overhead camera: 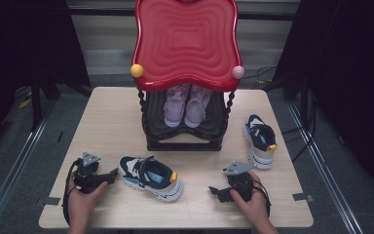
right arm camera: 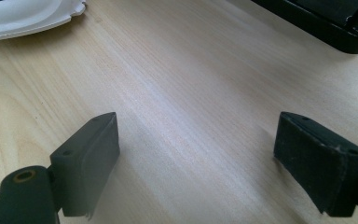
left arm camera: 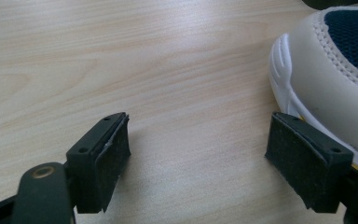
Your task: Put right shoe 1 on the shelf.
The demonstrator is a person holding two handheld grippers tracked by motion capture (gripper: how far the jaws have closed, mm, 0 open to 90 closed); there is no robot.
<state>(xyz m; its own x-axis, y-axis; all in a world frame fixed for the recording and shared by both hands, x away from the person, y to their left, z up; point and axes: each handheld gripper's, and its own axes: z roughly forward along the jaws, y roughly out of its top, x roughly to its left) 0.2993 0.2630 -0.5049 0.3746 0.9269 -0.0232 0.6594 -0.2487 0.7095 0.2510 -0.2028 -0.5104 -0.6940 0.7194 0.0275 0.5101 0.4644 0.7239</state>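
Jaws of the left gripper point(left arm camera: 198, 154) stand wide apart over bare table point(overhead camera: 102, 122) and hold nothing, with the toe of the near sneaker point(left arm camera: 335, 70) just beside one pad. The right gripper point(right arm camera: 198, 158) is also wide open and empty. This sneaker lies between both grippers, the second sneaker point(overhead camera: 259, 140) lies right of the rack point(overhead camera: 185, 141).

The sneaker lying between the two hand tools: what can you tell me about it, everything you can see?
The sneaker is a small sports shoe with a thick white sole, a navy mesh upper, pale blue side panels, a dark strap across the instep and a yellow tab at the heel. It stands upright on its sole on the wooden table, toe towards the left gripper, heel towards the right gripper. The left gripper's open jaws sit right at its toe; a grip is not visible.
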